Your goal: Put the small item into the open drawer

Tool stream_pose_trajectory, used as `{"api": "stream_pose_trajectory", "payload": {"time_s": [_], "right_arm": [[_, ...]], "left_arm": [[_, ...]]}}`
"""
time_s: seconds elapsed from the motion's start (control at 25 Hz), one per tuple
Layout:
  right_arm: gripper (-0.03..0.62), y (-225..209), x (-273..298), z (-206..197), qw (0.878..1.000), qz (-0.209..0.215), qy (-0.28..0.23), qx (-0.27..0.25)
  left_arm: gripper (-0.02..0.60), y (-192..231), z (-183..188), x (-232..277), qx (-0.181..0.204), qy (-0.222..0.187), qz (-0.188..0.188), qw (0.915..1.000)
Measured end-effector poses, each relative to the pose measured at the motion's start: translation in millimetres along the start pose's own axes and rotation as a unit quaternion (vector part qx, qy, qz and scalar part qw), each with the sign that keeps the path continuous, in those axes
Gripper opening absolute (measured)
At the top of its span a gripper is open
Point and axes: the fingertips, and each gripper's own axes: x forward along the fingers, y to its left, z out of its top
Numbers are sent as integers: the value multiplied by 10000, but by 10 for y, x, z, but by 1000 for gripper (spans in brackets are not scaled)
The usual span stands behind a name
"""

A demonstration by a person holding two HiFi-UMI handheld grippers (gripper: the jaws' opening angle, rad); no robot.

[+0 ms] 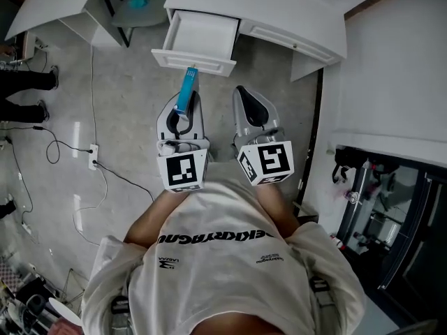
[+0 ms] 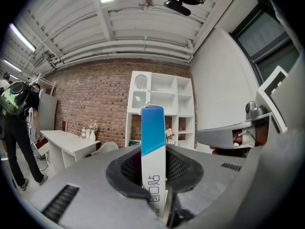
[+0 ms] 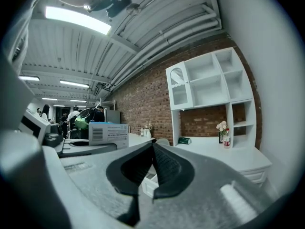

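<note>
A narrow blue and white box (image 1: 187, 88) stands up between the jaws of my left gripper (image 1: 186, 102), which is shut on its lower half. In the left gripper view the box (image 2: 153, 142) rises upright out of the left gripper (image 2: 153, 173). Ahead of both grippers, the white drawer (image 1: 198, 39) is pulled out of the desk (image 1: 293, 19) and looks empty. My right gripper (image 1: 246, 98) hangs beside the left one, shut with nothing in it. In the right gripper view its pads meet at the right gripper (image 3: 153, 146) tip, and the box (image 3: 108, 133) shows at left.
A chair with a teal seat (image 1: 137, 4) stands left of the drawer. Cables and a power strip (image 1: 93, 157) lie on the floor at left. A person's legs (image 1: 28, 81) are at the far left. A dark glass cabinet (image 1: 391, 208) stands at right. A white shelf unit (image 2: 162, 106) is against the brick wall.
</note>
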Motion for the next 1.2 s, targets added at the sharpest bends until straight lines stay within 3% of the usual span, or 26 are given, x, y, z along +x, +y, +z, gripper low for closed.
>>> {"api": "stream_pose_trajectory", "payload": {"time_s": [0.32, 0.76, 1.2], "right_arm": [[-2, -163, 195, -32, 9999, -125, 74, 39], [-2, -532, 686, -81, 9998, 110, 109, 123], [-2, -1315, 1411, -49, 9989, 348, 201, 225]], "left_arm": [[63, 39, -89, 284, -65, 127, -87, 9999], [63, 71, -168, 892, 89, 218, 62, 9997], [63, -47, -208, 1892, 155, 380, 274, 9988]]}}
